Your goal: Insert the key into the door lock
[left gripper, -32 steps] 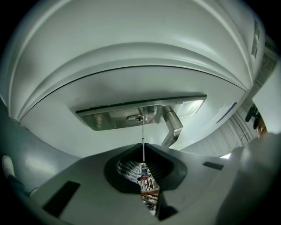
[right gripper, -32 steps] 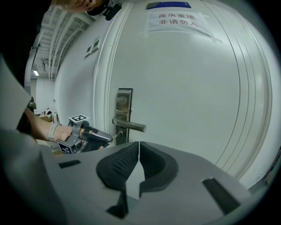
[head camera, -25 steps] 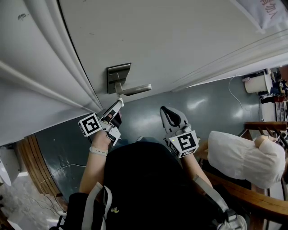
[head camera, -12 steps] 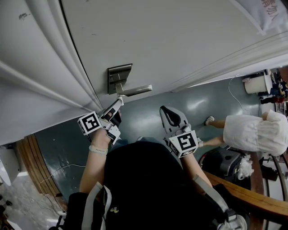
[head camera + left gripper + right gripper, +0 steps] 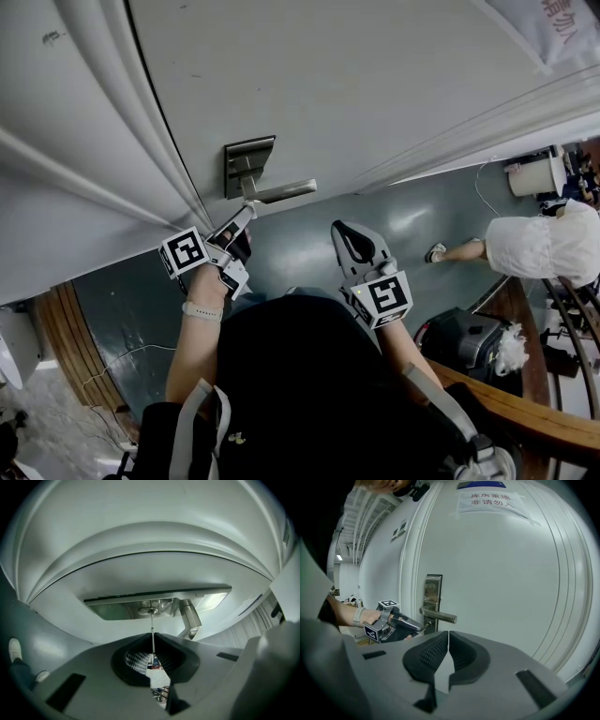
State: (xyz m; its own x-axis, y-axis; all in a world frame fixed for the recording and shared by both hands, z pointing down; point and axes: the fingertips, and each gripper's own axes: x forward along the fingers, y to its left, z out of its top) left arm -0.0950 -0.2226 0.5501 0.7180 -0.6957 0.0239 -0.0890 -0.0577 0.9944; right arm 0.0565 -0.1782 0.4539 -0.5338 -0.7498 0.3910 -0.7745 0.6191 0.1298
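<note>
The white door (image 5: 375, 94) fills the scene, with its steel lock plate (image 5: 248, 161) near the edge and the lever handle (image 5: 281, 191) sticking out just beside the keyhole (image 5: 149, 611). The right gripper (image 5: 448, 637) hangs well apart from the lock, its fingers pressed together on nothing. The left gripper (image 5: 153, 637) sits close under the plate, its fingers closed on the key (image 5: 152, 629). The head is pinched between the pads and the thin blade runs straight out from the tips to the keyhole. Its tip meets the slot, but how deep it sits cannot be told. The key looks light, stiff and narrow, likely to twist or slip in the pads if pushed off-line, so the flat head is the place to grip
</note>
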